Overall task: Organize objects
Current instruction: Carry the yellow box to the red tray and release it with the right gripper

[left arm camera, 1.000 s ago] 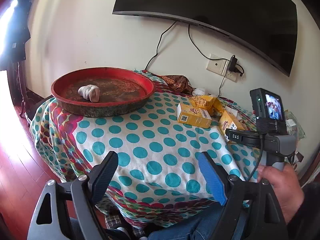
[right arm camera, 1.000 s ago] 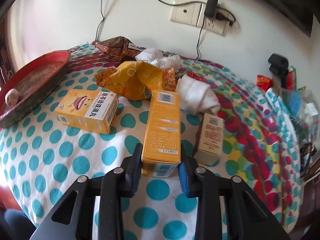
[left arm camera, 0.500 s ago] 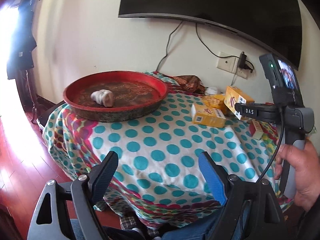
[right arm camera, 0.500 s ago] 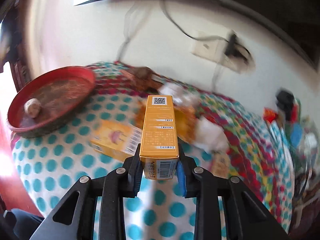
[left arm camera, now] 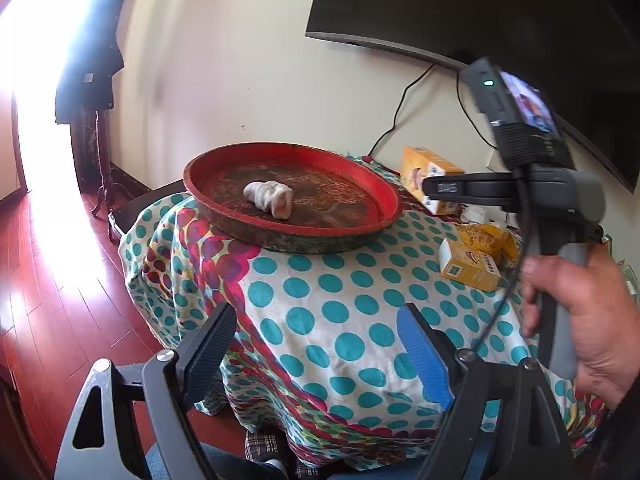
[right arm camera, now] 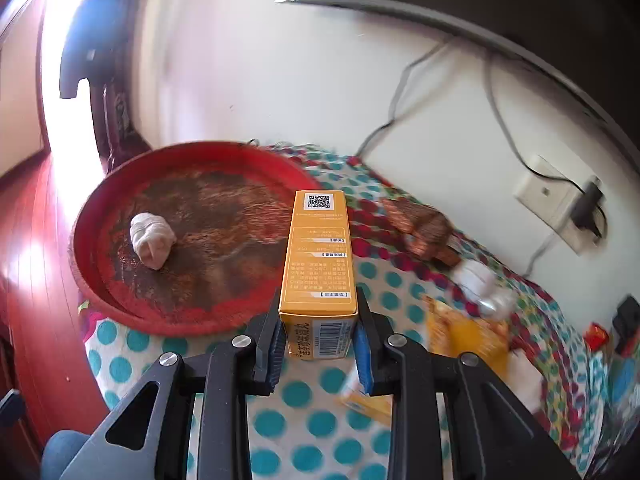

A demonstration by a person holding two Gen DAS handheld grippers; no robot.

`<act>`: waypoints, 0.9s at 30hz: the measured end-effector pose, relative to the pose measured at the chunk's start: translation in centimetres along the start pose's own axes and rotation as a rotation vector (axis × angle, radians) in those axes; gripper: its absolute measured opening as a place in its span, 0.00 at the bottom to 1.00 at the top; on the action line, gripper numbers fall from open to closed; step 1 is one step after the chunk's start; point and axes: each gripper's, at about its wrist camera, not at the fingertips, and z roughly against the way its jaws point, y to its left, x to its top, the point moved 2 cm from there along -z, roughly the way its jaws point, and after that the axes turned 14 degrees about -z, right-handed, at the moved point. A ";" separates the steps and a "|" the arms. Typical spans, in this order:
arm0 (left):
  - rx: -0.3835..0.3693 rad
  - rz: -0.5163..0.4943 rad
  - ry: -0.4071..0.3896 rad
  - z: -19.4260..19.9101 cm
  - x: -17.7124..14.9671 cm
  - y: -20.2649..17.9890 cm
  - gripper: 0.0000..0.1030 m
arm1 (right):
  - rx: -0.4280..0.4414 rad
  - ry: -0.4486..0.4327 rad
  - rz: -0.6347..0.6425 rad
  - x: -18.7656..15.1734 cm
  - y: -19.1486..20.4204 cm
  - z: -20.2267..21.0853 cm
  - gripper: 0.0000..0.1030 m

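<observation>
My right gripper [right arm camera: 318, 334] is shut on a long orange box [right arm camera: 320, 256] and holds it in the air, its far end over the near rim of the red round tray [right arm camera: 120, 296]. The held box [left arm camera: 424, 178] also shows in the left wrist view, just right of the tray [left arm camera: 392, 200]. A white cloth bundle [right arm camera: 152, 238] lies in the tray. My left gripper [left arm camera: 316, 350] is open and empty, low at the table's front edge. A second orange box [left arm camera: 468, 268] lies on the dotted cloth [left arm camera: 332, 308].
A crumpled yellow bag [right arm camera: 468, 336], a brown wrapper [right arm camera: 424, 230] and white tissue [right arm camera: 480, 278] lie on the table's right part. A wall socket [right arm camera: 560, 204] with cables and a dark TV [left arm camera: 480, 4] are behind. Red wood floor [left arm camera: 44, 280] is at left.
My right gripper has lifted the orange box off the table and carried it left towards the red tray. The left gripper has swung left and stays open.
</observation>
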 end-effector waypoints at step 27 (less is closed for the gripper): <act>0.021 0.129 0.035 -1.6 -0.1 4.1 0.82 | 0.114 0.142 0.041 1.6 8.2 -11.4 0.27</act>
